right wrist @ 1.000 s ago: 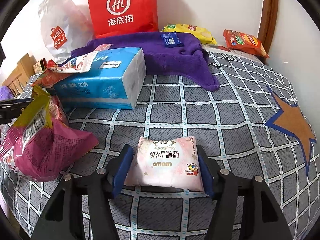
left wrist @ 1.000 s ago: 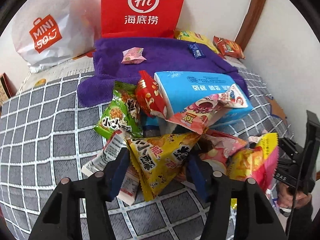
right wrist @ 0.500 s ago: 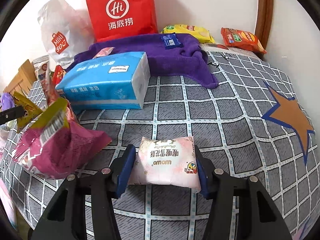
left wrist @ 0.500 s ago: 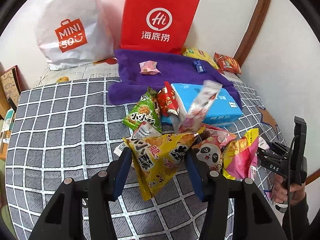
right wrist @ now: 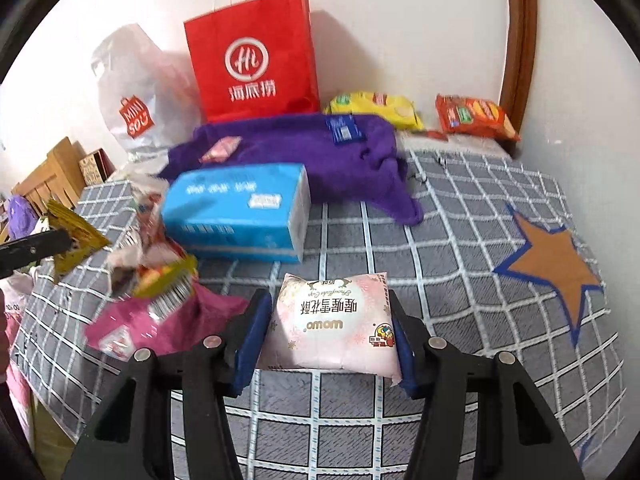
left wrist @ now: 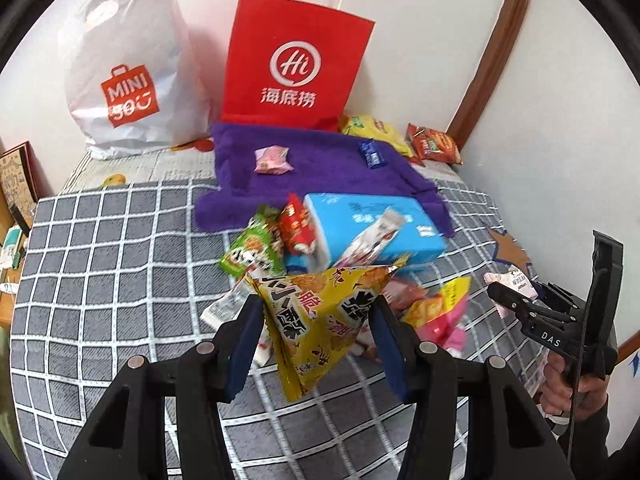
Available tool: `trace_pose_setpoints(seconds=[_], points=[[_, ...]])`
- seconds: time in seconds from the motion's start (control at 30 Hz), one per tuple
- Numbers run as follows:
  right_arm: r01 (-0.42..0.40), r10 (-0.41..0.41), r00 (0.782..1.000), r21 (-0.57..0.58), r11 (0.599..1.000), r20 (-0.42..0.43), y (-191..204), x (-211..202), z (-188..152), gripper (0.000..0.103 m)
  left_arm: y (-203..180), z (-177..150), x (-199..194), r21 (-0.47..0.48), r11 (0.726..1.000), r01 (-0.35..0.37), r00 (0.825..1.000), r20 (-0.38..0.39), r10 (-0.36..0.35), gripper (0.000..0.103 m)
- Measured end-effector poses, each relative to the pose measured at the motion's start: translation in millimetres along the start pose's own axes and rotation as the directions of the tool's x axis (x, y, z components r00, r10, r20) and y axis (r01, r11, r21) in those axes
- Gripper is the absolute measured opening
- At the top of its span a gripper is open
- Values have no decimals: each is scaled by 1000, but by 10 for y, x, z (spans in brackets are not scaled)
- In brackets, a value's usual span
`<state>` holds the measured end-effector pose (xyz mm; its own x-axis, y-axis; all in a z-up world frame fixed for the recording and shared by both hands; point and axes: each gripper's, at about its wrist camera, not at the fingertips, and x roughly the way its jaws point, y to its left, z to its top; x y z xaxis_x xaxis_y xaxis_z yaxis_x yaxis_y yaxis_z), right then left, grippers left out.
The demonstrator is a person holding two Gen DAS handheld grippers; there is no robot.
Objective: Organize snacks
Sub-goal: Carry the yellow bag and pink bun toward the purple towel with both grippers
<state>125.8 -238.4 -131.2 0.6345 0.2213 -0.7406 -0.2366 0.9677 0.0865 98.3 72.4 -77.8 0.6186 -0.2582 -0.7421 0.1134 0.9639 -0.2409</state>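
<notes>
- Left gripper point(left wrist: 316, 328) clamped on yellow snack packet point(left wrist: 320, 320), packet held clear above grey checked cloth point(left wrist: 100, 240).
- Behind it, heap of loose snack packets point(left wrist: 272, 240) against blue tissue pack point(left wrist: 372, 224); purple towel point(left wrist: 320, 164) farther back.
- Right gripper point(right wrist: 328, 332) narrowed onto pale pink snack packet point(right wrist: 332, 324), pads pressing both sides, packet off the cloth.
</notes>
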Motion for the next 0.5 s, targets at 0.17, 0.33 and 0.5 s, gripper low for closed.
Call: trace_pose_setpoints(seconds=[0.17, 0.33, 0.5], points=[[0, 0, 999, -5, 1000, 42, 57, -184, 180, 55, -102, 113, -34, 13, 1000, 6, 1000, 16, -7, 52], [0, -1, 998, 10, 1000, 64, 73, -267, 340, 55, -216, 259, -36, 29, 999, 21, 999, 34, -22, 52], [2, -1, 997, -9, 1000, 83, 134, -293, 504, 55, -307, 417, 0, 44, 999, 21, 999, 43, -23, 52]])
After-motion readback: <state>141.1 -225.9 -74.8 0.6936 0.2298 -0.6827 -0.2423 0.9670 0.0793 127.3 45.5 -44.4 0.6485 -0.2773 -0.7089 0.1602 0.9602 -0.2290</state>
